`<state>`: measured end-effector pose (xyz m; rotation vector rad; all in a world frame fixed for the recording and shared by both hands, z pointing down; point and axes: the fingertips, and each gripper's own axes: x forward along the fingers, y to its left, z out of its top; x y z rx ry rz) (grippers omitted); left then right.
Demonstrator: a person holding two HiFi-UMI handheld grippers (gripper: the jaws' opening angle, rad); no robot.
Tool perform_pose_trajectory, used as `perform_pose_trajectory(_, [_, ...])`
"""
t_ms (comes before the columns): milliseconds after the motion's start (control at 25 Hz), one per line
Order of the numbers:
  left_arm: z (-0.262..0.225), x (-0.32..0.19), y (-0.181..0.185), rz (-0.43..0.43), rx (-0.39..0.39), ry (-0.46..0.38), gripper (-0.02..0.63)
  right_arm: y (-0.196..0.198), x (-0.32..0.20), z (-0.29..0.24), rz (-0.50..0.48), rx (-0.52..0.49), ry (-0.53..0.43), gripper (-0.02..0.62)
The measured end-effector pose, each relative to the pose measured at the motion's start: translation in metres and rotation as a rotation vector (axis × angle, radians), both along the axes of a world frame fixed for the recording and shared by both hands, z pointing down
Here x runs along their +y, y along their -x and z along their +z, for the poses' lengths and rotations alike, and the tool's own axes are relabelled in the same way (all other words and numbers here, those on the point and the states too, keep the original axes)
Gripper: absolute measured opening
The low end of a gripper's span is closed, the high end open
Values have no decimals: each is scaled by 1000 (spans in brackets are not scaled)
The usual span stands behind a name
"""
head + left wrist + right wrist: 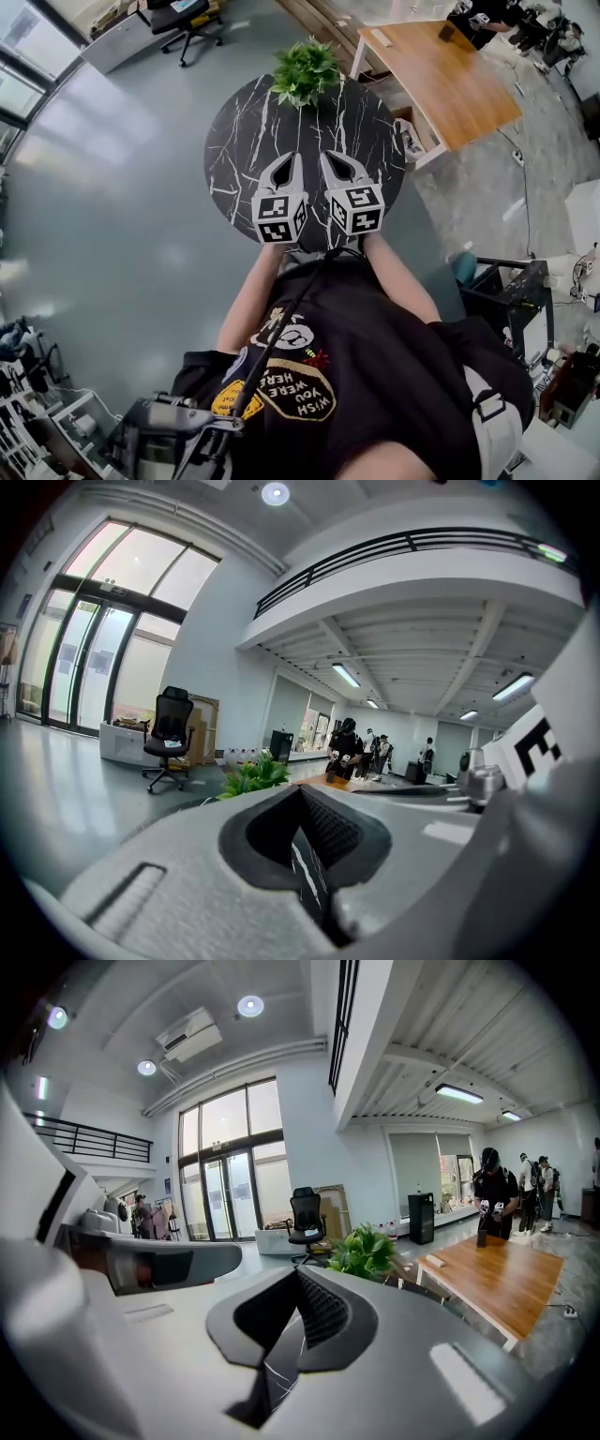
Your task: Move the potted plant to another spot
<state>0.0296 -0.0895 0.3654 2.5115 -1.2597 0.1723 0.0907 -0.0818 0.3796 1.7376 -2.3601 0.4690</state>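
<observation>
The round black marble-look table with white veins (pixel 239 141) fills the middle of your view. The leafy green potted plant (pixel 305 70) stands on it at the far rim, upright, and its pot is hidden under the leaves in the head view.

You hold the left gripper (pixel 290 160) and the right gripper (pixel 334 159) side by side above the near part of the tabletop. Both point toward the plant and are well apart from it. Each gripper's jaws are together at the tips with nothing between them, and only tabletop shows through the hollow behind the pads.

As for progress, the plant rests on the table and neither gripper carries it. That fits two stages equally well. This rim may be the spot the plant is to leave, or it may be the new spot where it has been set down. The pictures do not settle which, so I cannot say what is left to do.

Counted from big to small:
- one round marble-look table
- one rectangular light wooden table with white legs (pixel 450 80), off to the right
- one black office swivel chair (pixel 187 23), far back on the grey floor
- one potted plant
- two grippers, each with one marker cube

A few people stand near the wooden table, too small to count surely.
</observation>
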Motion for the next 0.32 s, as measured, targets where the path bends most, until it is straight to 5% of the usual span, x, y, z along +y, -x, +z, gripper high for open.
perform_pose_trajectory(320, [2,2,0,8,4,-2,5,2,2,0,-8,11,-4,2])
